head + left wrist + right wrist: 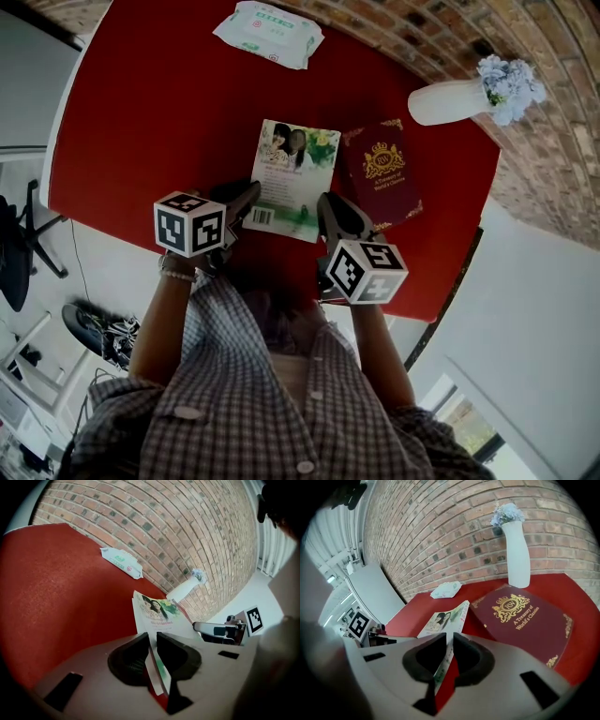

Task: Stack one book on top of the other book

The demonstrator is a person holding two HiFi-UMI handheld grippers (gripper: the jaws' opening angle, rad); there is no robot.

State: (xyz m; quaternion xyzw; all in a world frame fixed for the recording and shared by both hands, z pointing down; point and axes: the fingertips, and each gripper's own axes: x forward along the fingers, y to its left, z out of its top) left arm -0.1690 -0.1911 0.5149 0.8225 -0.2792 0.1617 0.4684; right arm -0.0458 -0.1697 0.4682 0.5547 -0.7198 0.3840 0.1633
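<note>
Left gripper view shows the left tongs (152,639) clamped on the near edge of the paperback (157,611). The right tongs (450,639) pinch that edge too, likely to keep it level for carrying onto the maroon book (525,620), just beside it on the table (56,597).

A red worktop (141,112) is filling most of the head view, running up to a brick wall (412,28). A soft white pack of wipes (268,34) is lying flat near its far edge. A tall white vase (518,555) is standing upright close to the wall, holding pale blue flowers (506,513). A pair of shoes (117,339) is sitting on the floor beside the worktop.
</note>
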